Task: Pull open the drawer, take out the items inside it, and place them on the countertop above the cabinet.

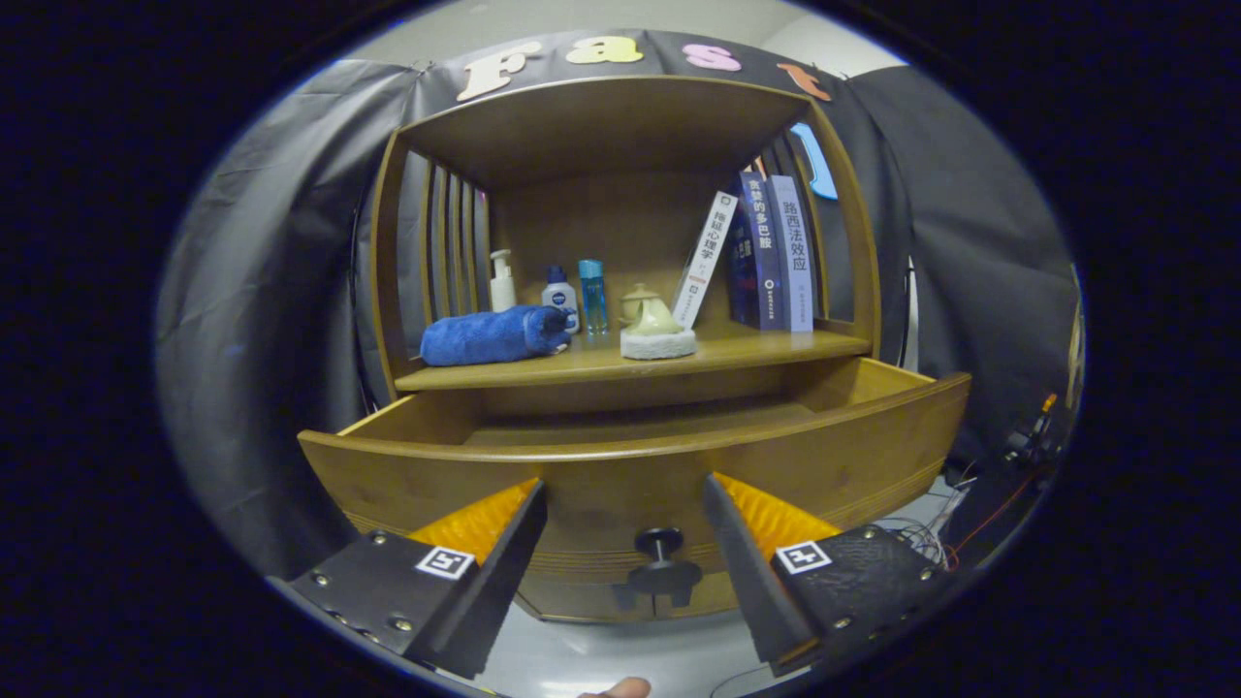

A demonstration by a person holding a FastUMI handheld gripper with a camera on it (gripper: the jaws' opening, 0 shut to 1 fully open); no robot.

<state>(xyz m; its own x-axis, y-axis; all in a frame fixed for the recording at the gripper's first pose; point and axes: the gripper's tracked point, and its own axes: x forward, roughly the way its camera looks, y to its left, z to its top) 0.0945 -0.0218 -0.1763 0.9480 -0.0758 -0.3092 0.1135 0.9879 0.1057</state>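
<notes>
Wooden drawer (635,475) stands pulled open just ahead of my fingers (625,509), which are spread apart and hold nothing.

The dark knob (659,543) of the drawer sits between my fingers, touching neither. Beyond the drawer, on the counter (766,354), lie a rolled blue towel (494,335), a pale teapot (654,325) on a white pad, three small bottles (548,291) and some books (766,254). The part of the drawer floor I can see is bare.
</notes>
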